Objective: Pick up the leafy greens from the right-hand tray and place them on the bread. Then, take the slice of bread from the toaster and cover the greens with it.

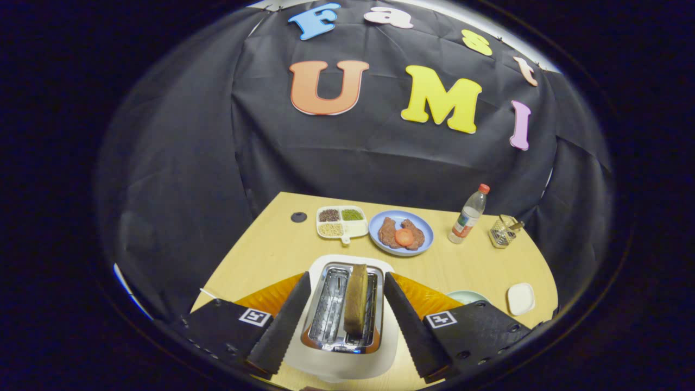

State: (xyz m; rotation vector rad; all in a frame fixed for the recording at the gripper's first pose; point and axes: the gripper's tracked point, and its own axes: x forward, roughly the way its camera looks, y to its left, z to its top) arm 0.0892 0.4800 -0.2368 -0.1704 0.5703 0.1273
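Note:
A white toaster (347,365) stands on the wooden table (260,255) right under me. One brown slice of bread (355,297) stands upright in its right slot; the left slot holds nothing. My gripper (346,278) is open, hovering over the toaster with one finger on each side. The bread is between the fingers, and neither finger touches it. Beyond the toaster a blue plate (426,241) carries flat brown pieces with a red tomato slice (404,237) on top.
A white divided tray (355,228) of grains sits left of the blue plate, with a black disc (298,217) further left. At the right are a plastic bottle (468,214) and a wire holder (505,231). A small white dish (520,298) and a pale green dish (466,296) lie by my right finger.

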